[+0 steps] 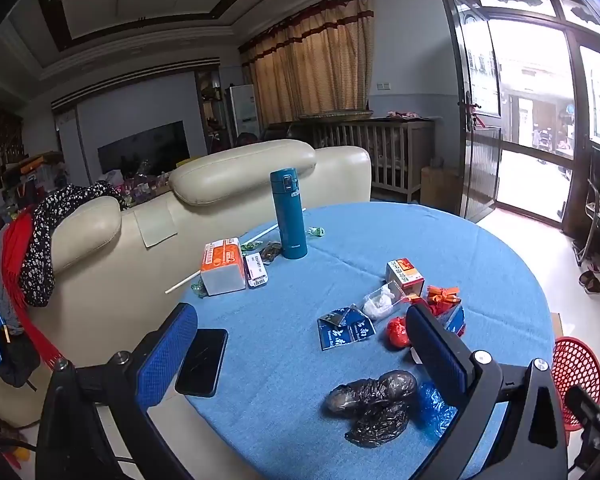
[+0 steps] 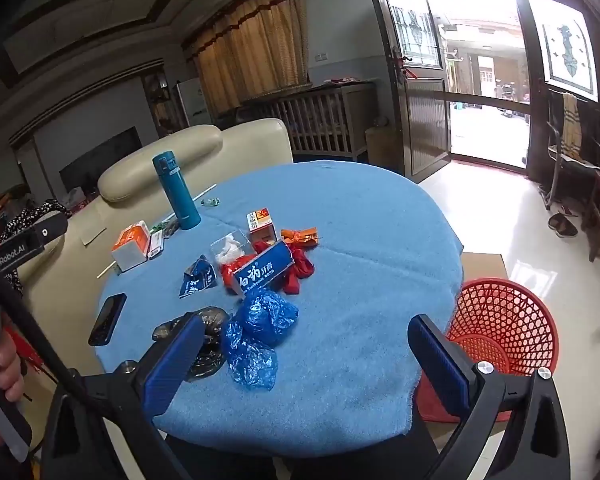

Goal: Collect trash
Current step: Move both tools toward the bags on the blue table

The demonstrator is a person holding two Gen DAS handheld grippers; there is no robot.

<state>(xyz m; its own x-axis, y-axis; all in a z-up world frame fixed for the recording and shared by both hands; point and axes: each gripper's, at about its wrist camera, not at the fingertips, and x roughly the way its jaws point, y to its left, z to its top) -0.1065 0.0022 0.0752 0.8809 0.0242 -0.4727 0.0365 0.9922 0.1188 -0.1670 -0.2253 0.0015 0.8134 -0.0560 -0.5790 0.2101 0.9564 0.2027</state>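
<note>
Trash lies on a round table with a blue cloth [image 1: 340, 240] [image 2: 360, 240]. There is a crumpled black plastic bag [image 1: 374, 406] [image 2: 208, 328], a crumpled blue plastic bag [image 2: 260, 336] [image 1: 434, 404], red wrappers [image 1: 398, 332] [image 2: 300, 268], a blue torn packet [image 1: 346, 326] [image 2: 198, 276], a blue toothpaste box [image 2: 264, 270] and a clear bag with white tissue [image 1: 378, 300] [image 2: 230, 248]. A red mesh bin [image 2: 504, 328] [image 1: 576, 376] stands on the floor at the table's right. My left gripper [image 1: 300, 356] is open above the table near the black bag. My right gripper [image 2: 304, 356] is open and empty over the near cloth.
A black phone [image 1: 202, 360] [image 2: 108, 318] lies at the table's left edge. A teal flask [image 1: 289, 216] [image 2: 176, 190], an orange-white box [image 1: 222, 266], a small red-white box [image 1: 405, 276] and an orange wrapper [image 2: 300, 237] stand further back. A cream sofa [image 1: 112, 248] is behind the table.
</note>
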